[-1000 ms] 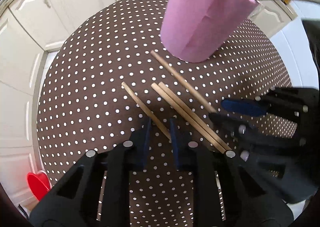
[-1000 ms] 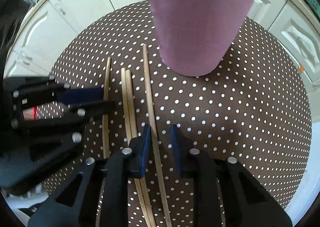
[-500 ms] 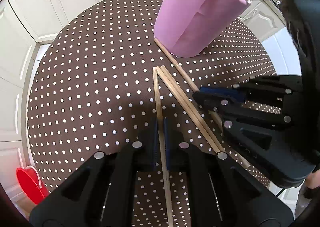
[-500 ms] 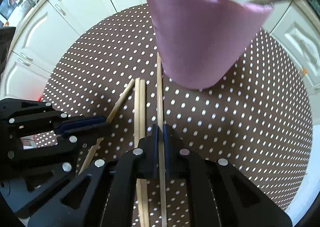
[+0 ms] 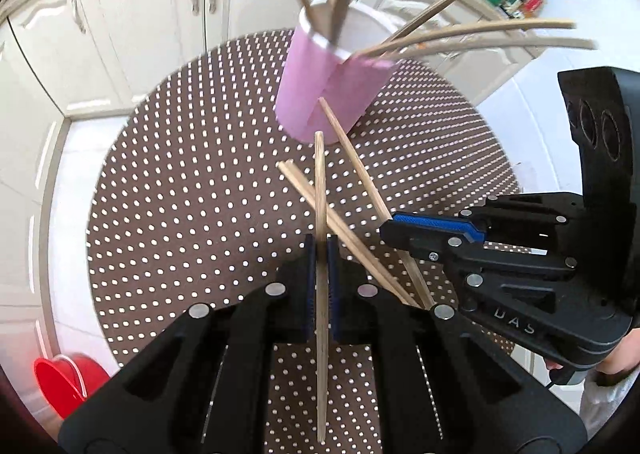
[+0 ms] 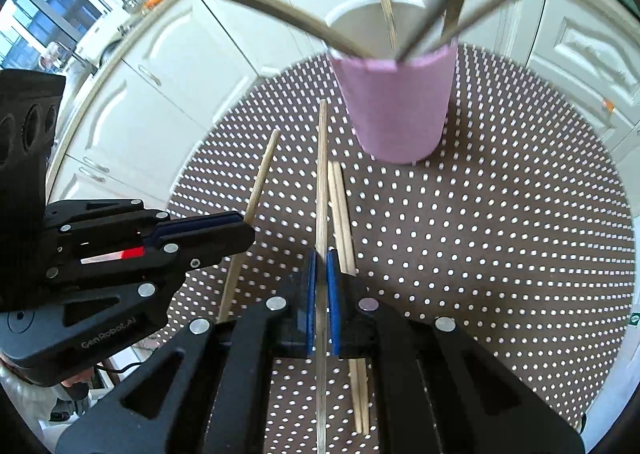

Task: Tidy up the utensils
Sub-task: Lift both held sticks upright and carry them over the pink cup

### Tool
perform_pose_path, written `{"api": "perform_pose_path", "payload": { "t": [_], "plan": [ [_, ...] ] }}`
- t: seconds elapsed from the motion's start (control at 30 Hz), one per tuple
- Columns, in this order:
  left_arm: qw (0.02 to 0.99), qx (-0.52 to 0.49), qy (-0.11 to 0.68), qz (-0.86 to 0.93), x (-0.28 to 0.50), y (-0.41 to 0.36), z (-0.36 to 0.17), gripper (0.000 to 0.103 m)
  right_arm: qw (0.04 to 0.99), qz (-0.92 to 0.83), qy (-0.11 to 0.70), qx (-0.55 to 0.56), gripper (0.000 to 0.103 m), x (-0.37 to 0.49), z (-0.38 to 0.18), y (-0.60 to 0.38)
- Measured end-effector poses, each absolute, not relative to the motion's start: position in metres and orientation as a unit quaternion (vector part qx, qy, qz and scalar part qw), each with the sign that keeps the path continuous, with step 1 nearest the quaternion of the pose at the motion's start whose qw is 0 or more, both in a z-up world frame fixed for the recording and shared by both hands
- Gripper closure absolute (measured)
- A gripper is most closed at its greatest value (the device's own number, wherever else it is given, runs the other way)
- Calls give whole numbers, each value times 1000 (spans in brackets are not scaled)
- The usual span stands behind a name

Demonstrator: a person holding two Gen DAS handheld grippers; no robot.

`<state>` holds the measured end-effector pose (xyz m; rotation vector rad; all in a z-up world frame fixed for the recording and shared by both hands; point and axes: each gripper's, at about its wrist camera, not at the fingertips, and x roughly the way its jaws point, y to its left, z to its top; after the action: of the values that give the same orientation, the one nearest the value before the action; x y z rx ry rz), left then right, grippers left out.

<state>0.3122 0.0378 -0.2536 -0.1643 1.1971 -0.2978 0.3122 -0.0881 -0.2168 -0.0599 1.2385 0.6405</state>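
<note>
While each chopstick is pinched: both pairs of jaws are clenched, with one wooden stick clamped in each.
Left jaws: the left gripper (image 5: 321, 250) is closed on the left-held chopstick (image 5: 320, 190), which is gripped partway along its length, with stick left over on both sides of the blue pads.
Right jaws: the right gripper (image 6: 321, 266) is closed on the right-held chopstick (image 6: 322, 174), gripped the same way.
Long axis: each held stick is carried in line with its own jaws, its far tip aimed toward the pink cup (image 5: 328, 94).
Key relation: the cup is placed ahead of and beyond both tips; judged from both wrist views, the right-held tip is nearer the cup wall, so the right hand looks better placed to go first.
Next move, as judged: the tips would need raising above the rim and the sticks tipping upright.
Cup: pink-wrapped with a white inside, already filled with several splayed sticks.
Remaining pair (image 6: 340, 210): two chopsticks are left side by side on the dotted brown worktop (image 6: 500, 234), between the grippers.
Look: pale, slim, straight wood.
</note>
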Motion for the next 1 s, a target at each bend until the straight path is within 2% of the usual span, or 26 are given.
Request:
{"api": "perform_pose_path", "payload": {
  "t": [0.47,1.0],
  "plan": [
    [853,-69,483,-185,283,37,-144,97,792,332,510,32,98,263,-152,-105],
    [881,-36,425,-207,281,22,-99,97,823,328,463,31,98,253,-106,-107]
  ]
}}
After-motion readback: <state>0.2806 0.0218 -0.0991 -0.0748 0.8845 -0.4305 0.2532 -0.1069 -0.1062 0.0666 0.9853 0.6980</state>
